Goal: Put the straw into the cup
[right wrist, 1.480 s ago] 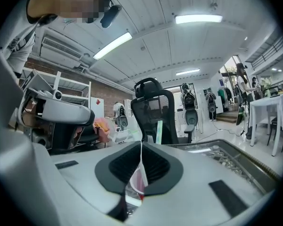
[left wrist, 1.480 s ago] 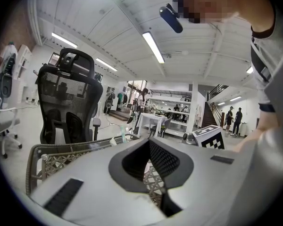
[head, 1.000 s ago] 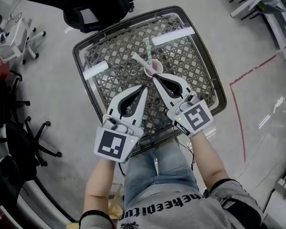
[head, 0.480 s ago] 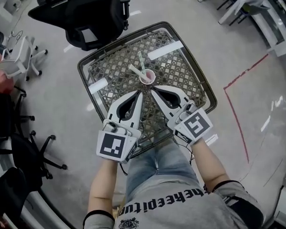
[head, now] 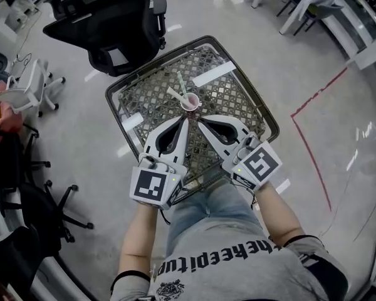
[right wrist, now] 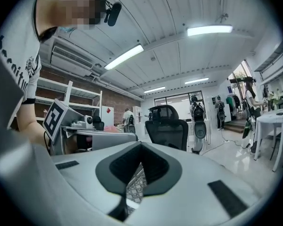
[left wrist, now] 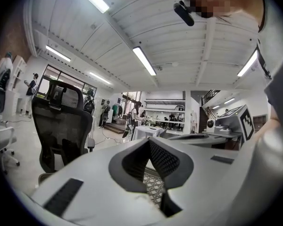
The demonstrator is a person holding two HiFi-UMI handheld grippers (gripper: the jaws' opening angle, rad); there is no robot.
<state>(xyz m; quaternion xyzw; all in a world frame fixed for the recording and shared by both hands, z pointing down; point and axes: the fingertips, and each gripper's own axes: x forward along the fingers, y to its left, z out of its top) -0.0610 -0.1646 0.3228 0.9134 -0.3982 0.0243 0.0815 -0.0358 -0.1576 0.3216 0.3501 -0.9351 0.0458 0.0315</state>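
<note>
A small pink cup [head: 190, 103] stands near the middle of the lattice table [head: 116, 93]. A white straw [head: 175, 94] and a pale green straw [head: 182, 83] slant up out of it to the far left. Both grippers hover side by side on the near side of the cup, apart from it and pointing at it. My left gripper [head: 185, 120] [left wrist: 148, 139] is shut with nothing between its tips. My right gripper [head: 199, 119] [right wrist: 141, 143] is shut and empty too. The two gripper views look level across the room and show neither cup nor straws.
Two white strips lie on the table, one at the far right [head: 214, 74] and one at the left [head: 133, 121]. A black office chair [head: 106, 30] stands beyond the table, with more chairs at the left [head: 31, 86]. A red line [head: 307, 124] runs on the floor at the right.
Both grippers have risen above the table and drawn back a little from the cup, still shut. The table and cup look smaller and farther below.
</note>
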